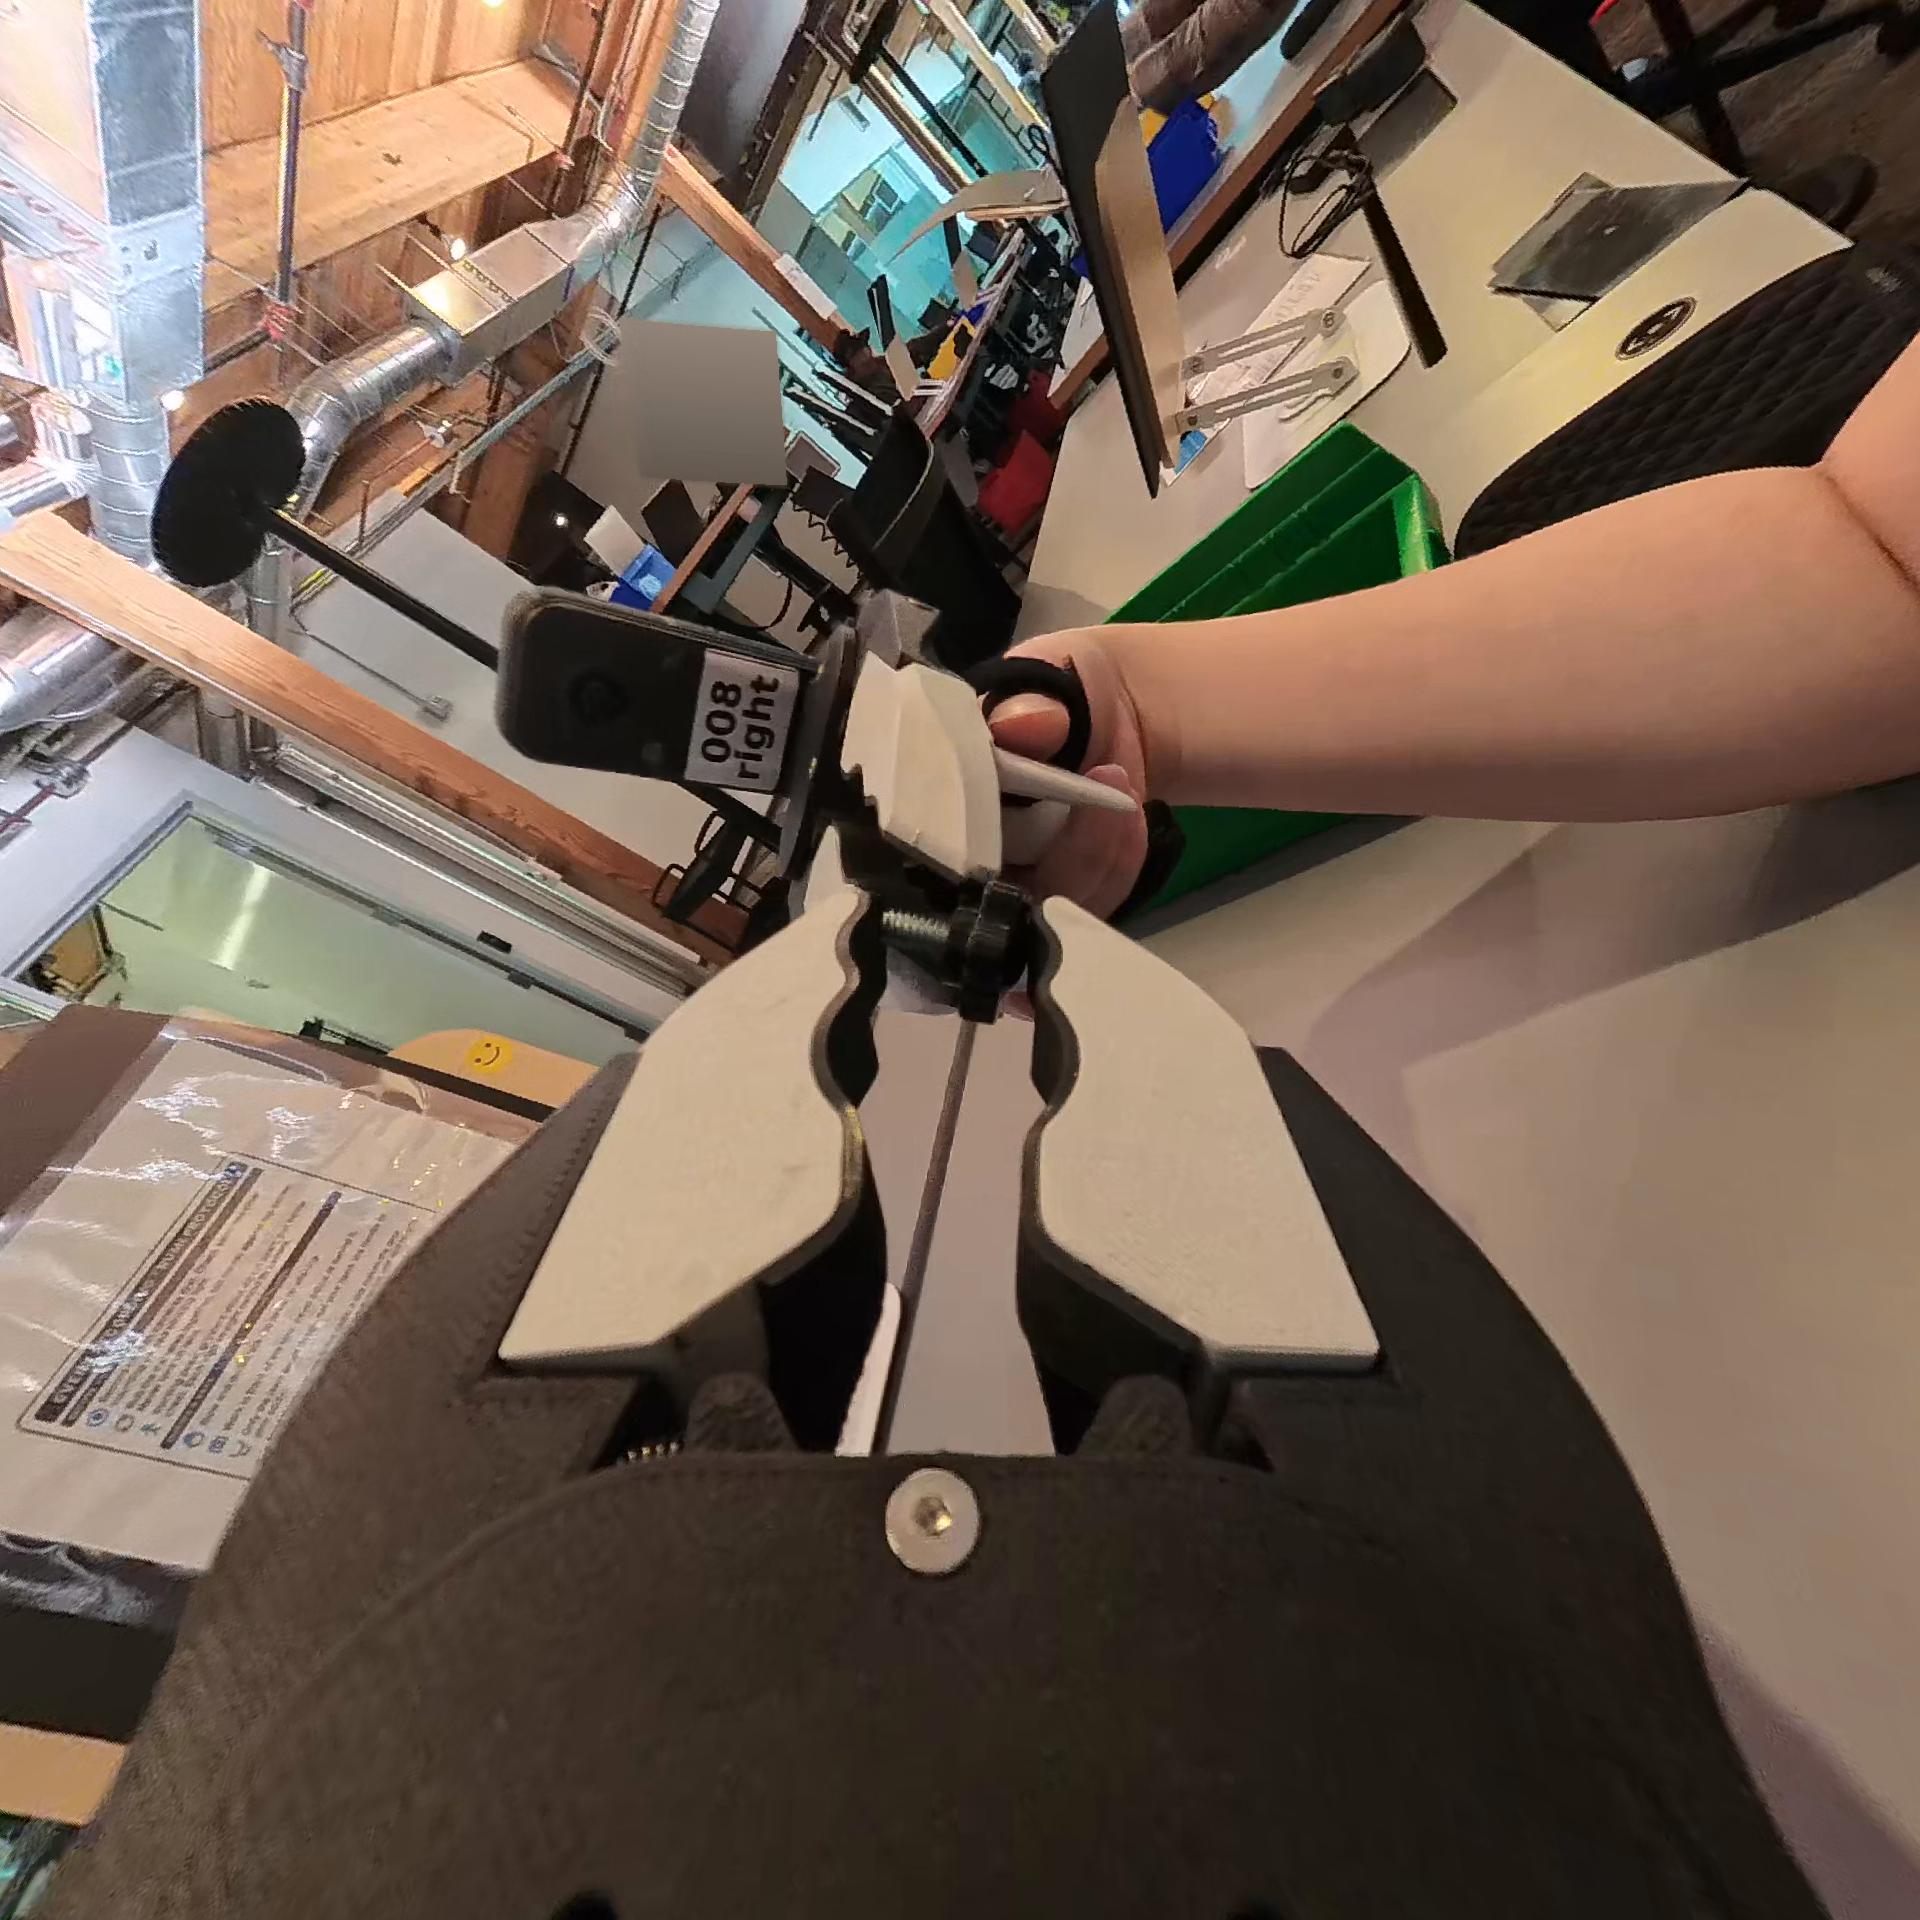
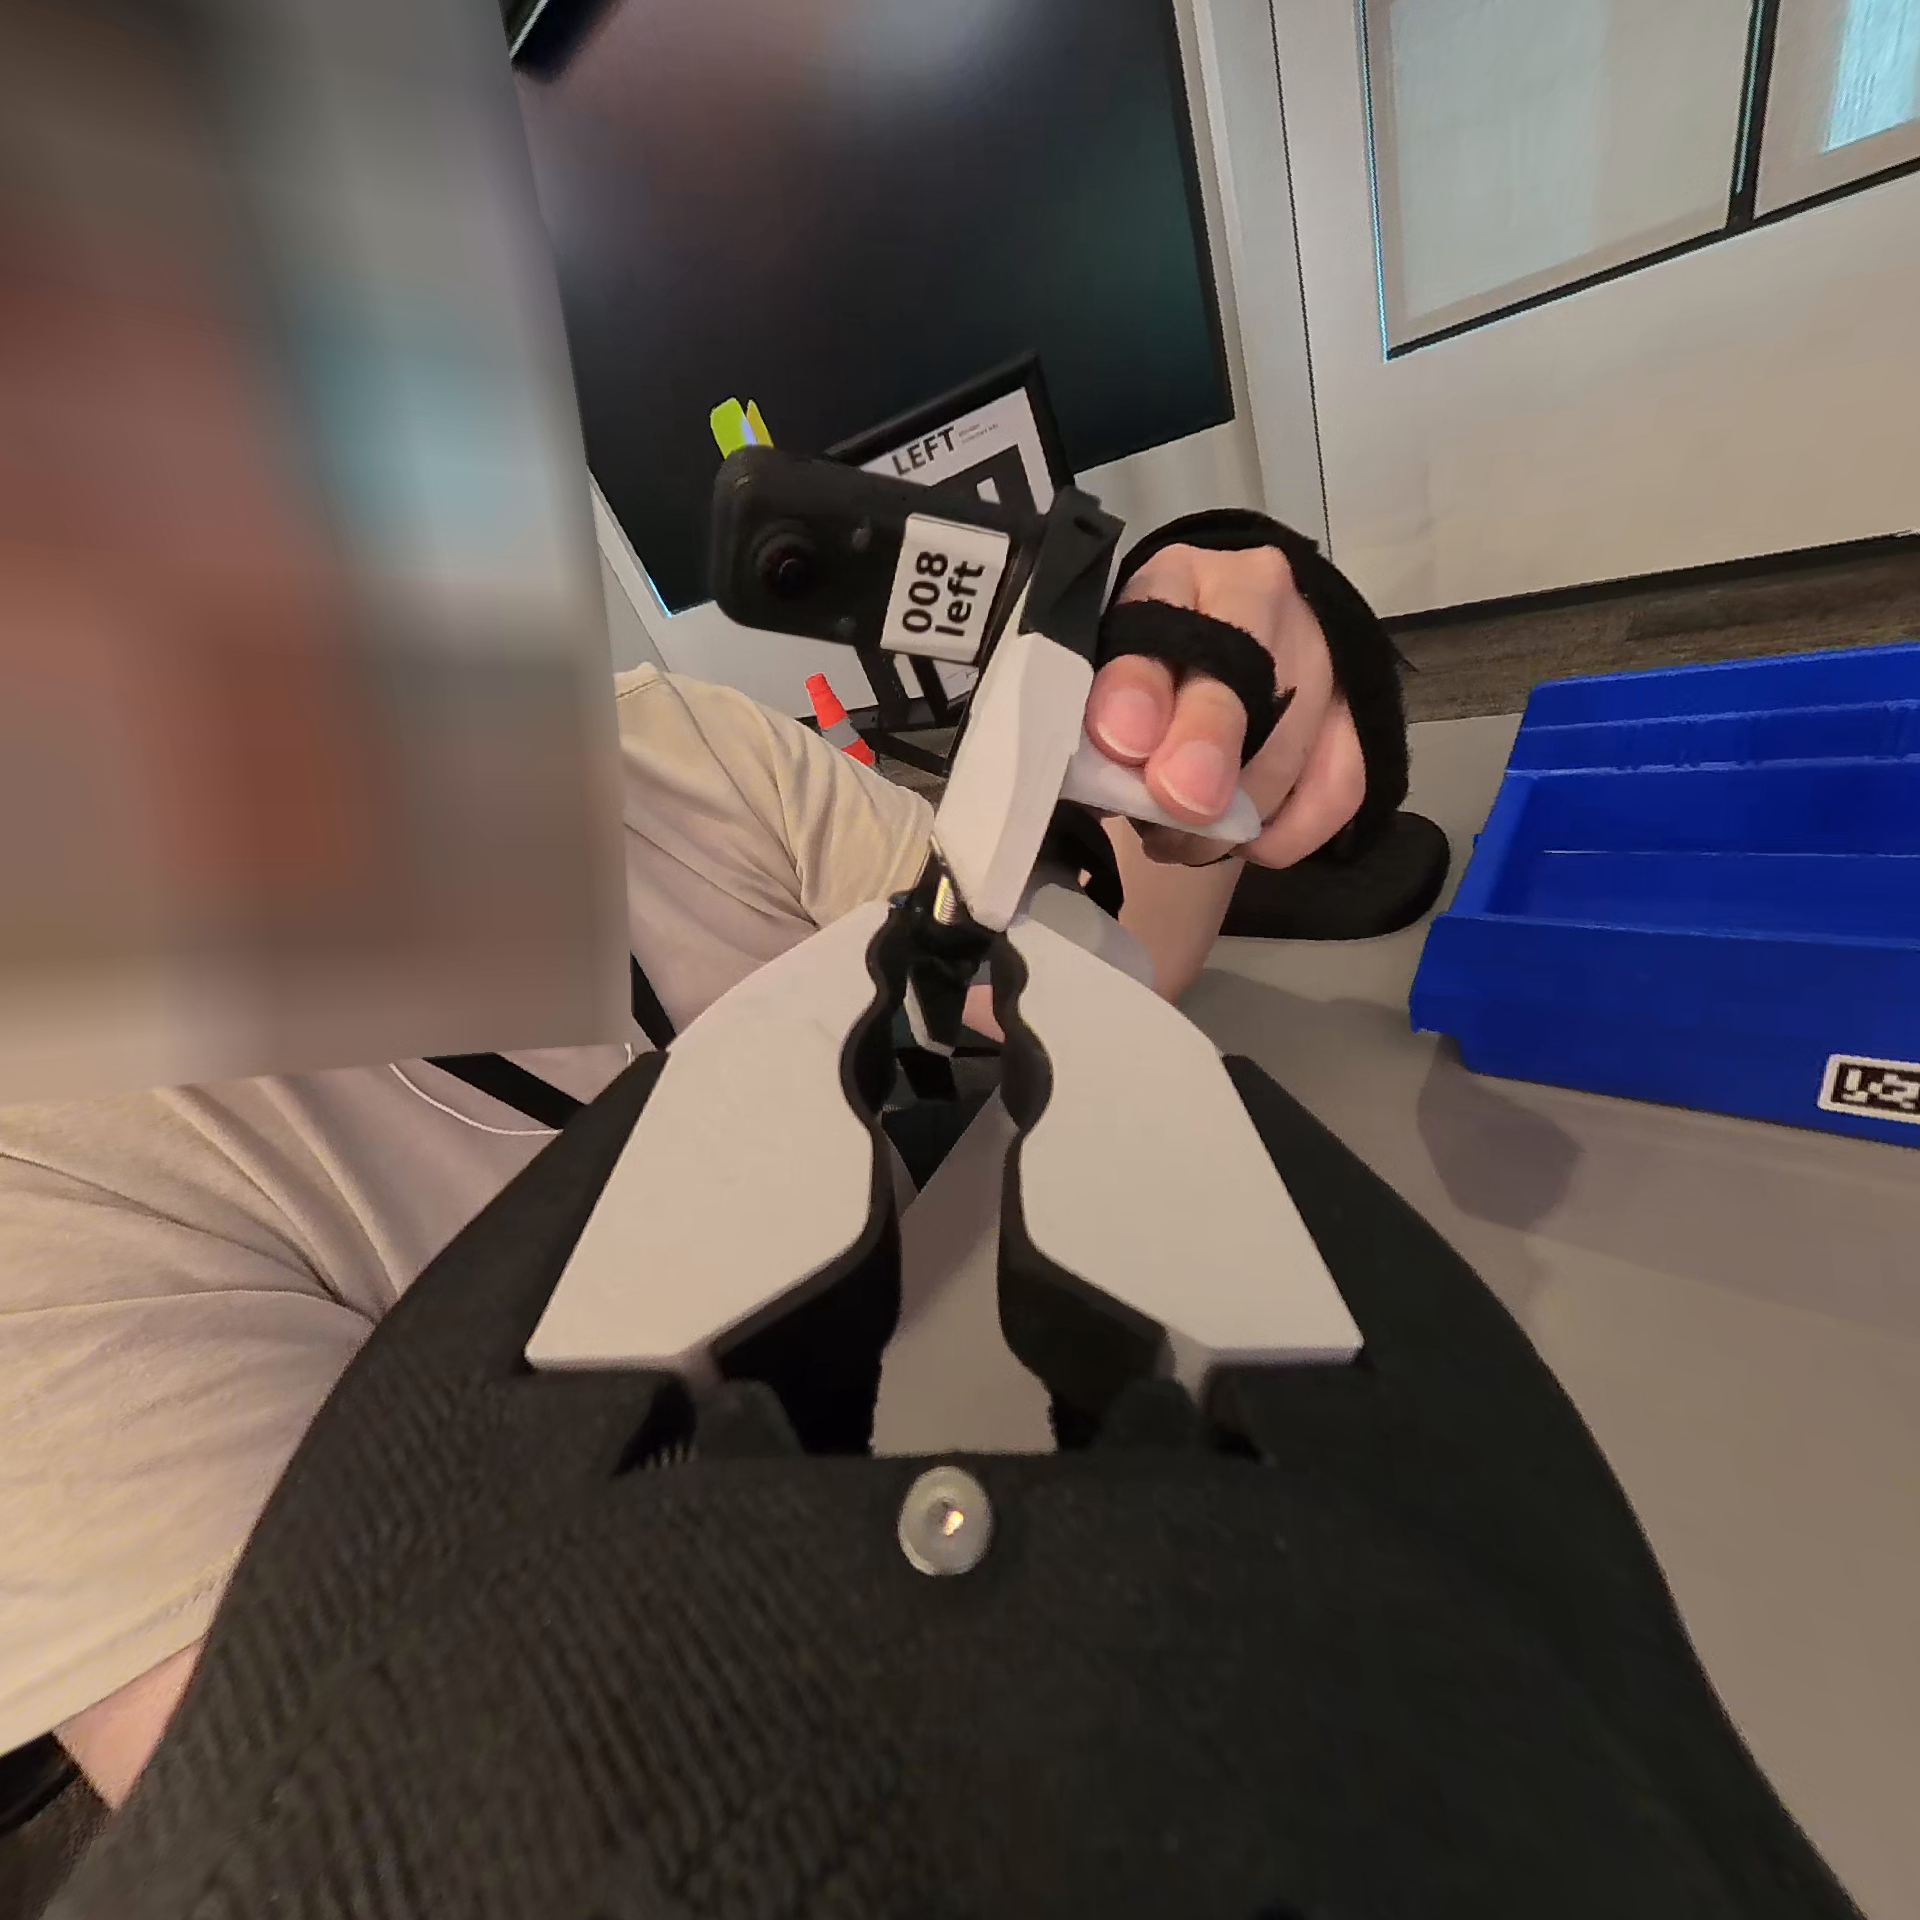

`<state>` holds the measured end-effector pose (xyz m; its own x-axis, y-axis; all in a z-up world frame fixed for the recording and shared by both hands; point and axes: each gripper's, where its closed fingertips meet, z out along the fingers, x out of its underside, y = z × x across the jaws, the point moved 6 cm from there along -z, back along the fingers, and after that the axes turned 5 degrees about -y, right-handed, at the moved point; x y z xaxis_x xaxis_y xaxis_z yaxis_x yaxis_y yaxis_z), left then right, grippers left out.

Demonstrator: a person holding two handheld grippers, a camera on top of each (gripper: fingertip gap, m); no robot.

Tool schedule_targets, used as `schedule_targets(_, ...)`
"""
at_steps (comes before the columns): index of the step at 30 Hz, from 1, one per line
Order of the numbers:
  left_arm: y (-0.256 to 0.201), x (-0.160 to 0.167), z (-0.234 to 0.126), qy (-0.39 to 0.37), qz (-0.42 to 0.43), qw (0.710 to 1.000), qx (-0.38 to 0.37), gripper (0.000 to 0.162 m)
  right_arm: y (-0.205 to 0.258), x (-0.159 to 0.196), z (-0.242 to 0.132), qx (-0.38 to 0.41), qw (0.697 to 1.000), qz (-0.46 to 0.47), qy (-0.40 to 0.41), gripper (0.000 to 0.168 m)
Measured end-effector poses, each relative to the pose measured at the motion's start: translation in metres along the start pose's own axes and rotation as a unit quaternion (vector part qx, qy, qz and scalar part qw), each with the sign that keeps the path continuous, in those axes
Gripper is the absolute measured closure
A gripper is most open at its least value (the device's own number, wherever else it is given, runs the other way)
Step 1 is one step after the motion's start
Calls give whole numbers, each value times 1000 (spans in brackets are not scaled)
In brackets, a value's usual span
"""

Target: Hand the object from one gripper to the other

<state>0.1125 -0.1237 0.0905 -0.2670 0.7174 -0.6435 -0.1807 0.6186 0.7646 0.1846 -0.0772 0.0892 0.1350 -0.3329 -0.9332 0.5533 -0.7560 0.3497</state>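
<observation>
The object is a small black knob with a silver threaded screw (image 1: 961, 938). It sits between the tips of my left gripper (image 1: 951, 925), whose jaws are drawn in on it. My right gripper (image 1: 914, 873) comes in from above in that view, with its white fingers meeting the same screw. In the right wrist view the screw (image 2: 940, 902) and its black knob lie between the tips of my right gripper (image 2: 945, 940), which are narrowly closed around it. The left gripper (image 2: 971, 914) meets it from above. Both grippers hold it above the grey table (image 2: 1558, 1299).
A blue bin (image 2: 1683, 883) stands on the table to the right in the right wrist view. A green bin (image 1: 1299, 540) lies behind the right hand in the left wrist view. A person's torso in a beige shirt (image 2: 260, 1247) is close on the left. A monitor (image 1: 1117, 239) stands farther back. The grippers are tip to tip, or close to it.
</observation>
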Motion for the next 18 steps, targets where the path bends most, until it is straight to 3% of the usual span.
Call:
schedule_targets(5,19,1,-12,14,-15,998,-60,137,-5,-7,-6,48,998,-23,-22,147)
schedule_targets(7,33,-3,-21,-16,-74,994,-85,137,-8,-12,-13,115,989,-89,-29,141)
schedule_targets(9,45,-11,-30,-64,-168,980,-88,137,-6,-21,-17,185,961,-205,-35,139)
schedule_targets(11,58,-19,-38,-117,-289,947,-78,137,3,-32,-16,257,897,-357,-50,137)
schedule_targets(15,71,-15,-46,-184,-533,826,-1,137,30,-41,1,368,676,-636,-48,136)
schedule_targets(16,72,-14,-46,-205,-569,796,28,137,32,-39,9,379,645,-664,-22,137)
schedule_targets(18,69,-11,-43,-225,-607,758,77,137,31,-36,23,387,625,-678,19,135)
